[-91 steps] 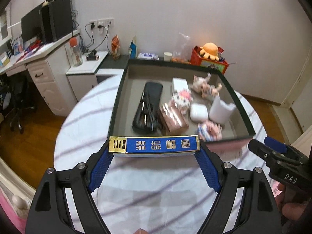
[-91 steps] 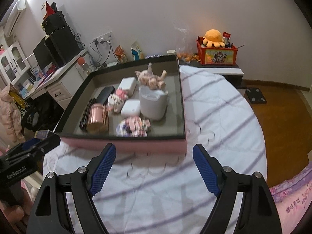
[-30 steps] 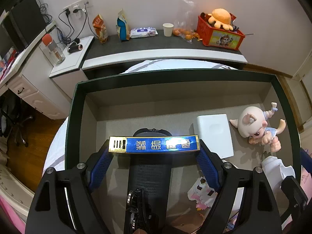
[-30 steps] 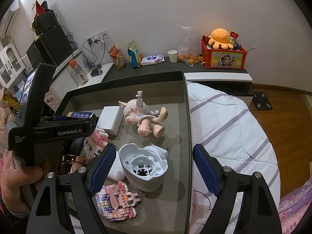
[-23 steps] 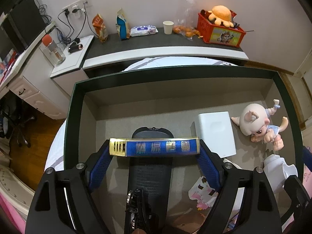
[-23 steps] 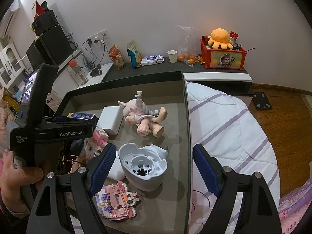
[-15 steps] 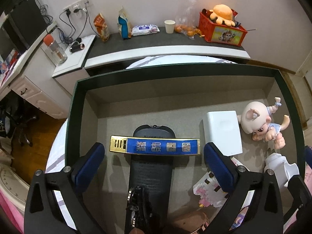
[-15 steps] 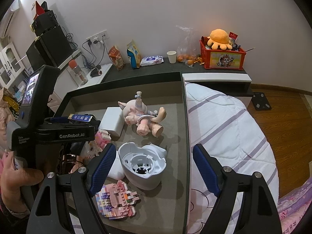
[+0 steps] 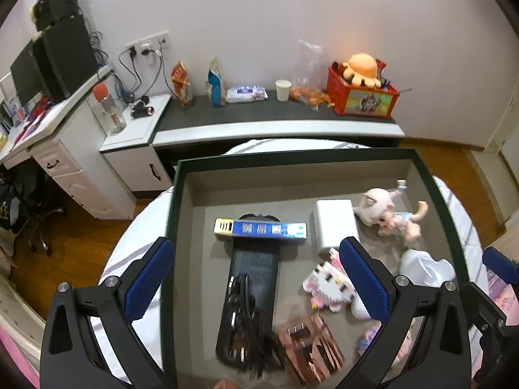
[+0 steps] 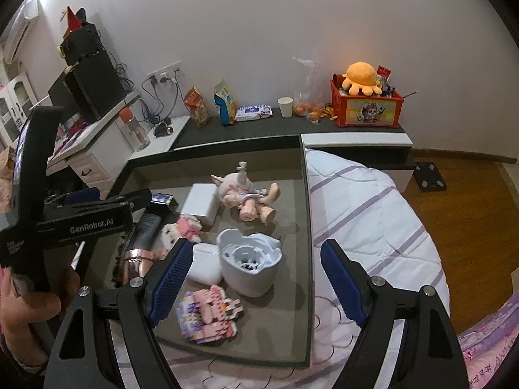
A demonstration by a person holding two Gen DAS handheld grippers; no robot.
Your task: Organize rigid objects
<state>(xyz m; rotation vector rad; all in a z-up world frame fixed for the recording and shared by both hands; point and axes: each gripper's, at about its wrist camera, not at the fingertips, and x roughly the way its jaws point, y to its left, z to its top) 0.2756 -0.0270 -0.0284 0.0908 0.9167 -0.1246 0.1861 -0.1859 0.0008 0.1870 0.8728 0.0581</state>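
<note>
Your left tongs (image 9: 256, 278) gape empty, the blue box (image 9: 260, 229) lying crosswise beyond them atop the black case (image 9: 251, 295).

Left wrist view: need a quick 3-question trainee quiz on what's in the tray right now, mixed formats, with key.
1. True or false: the blue box is clamped in the left gripper.
2. What does the blue box lie across? A) black case B) white box C) pig doll
3. Fill in: the pig doll lies inside the ____.

Key:
1. False. The jaws stand wide apart and the box lies in the tray beyond them.
2. A, the black case.
3. Tray.
</note>
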